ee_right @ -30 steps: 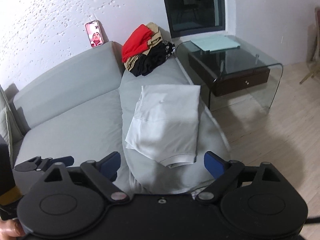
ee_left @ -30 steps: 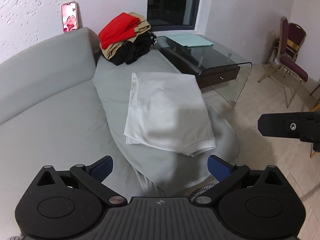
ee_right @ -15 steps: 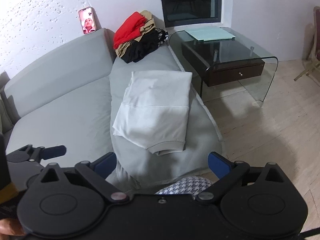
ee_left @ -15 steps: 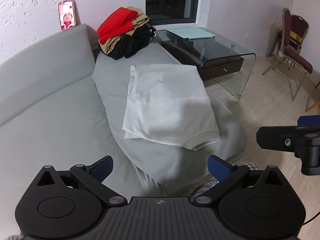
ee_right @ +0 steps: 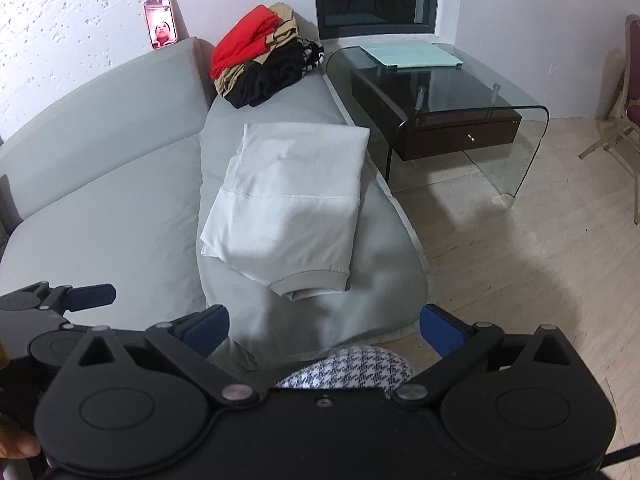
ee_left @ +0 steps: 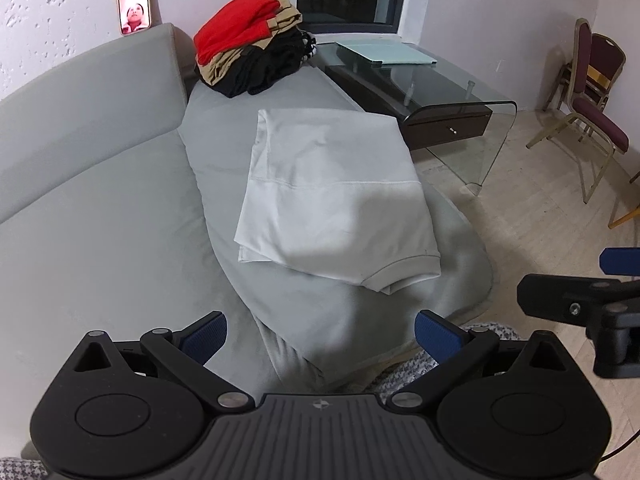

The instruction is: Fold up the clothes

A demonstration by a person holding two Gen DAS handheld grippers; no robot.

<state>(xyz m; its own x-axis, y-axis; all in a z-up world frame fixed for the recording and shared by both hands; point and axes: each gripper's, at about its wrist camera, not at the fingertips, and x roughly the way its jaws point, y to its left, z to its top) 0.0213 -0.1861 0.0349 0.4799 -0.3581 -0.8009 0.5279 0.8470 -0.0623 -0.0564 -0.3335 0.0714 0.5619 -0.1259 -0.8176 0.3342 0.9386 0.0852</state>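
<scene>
The left gripper (ee_left: 320, 334) has its jaws spread wide with nothing between them, only the grey sofa cushion (ee_left: 304, 316) below. The right gripper (ee_right: 326, 330) is also released, its blue pads far apart, and nothing is grasped. Between its jaws, low in the right wrist view, shows a piece of black-and-white houndstooth cloth (ee_right: 352, 368), not touched by the pads.

The folded white garment (ee_left: 336, 200) lies flat on the cushion, ahead of both grippers and apart from them. Its ribbed cuff end (ee_right: 310, 282) points toward the grippers and the far edge lies straight across.

Both grippers point down at a slant toward the sofa and stand side by side. At the bottom left edge of the right wrist view, part of a hand (ee_right: 16, 446) is visible.

Further back on the sofa rests a pile of clothes (ee_left: 250, 58), red on top of tan and black. To the right stands a glass side table (ee_right: 440, 92) with a dark drawer, and a pale green flat thing (ee_right: 412, 56) lies on it. A phone (ee_left: 134, 2) leans on the wall above the sofa back.
</scene>
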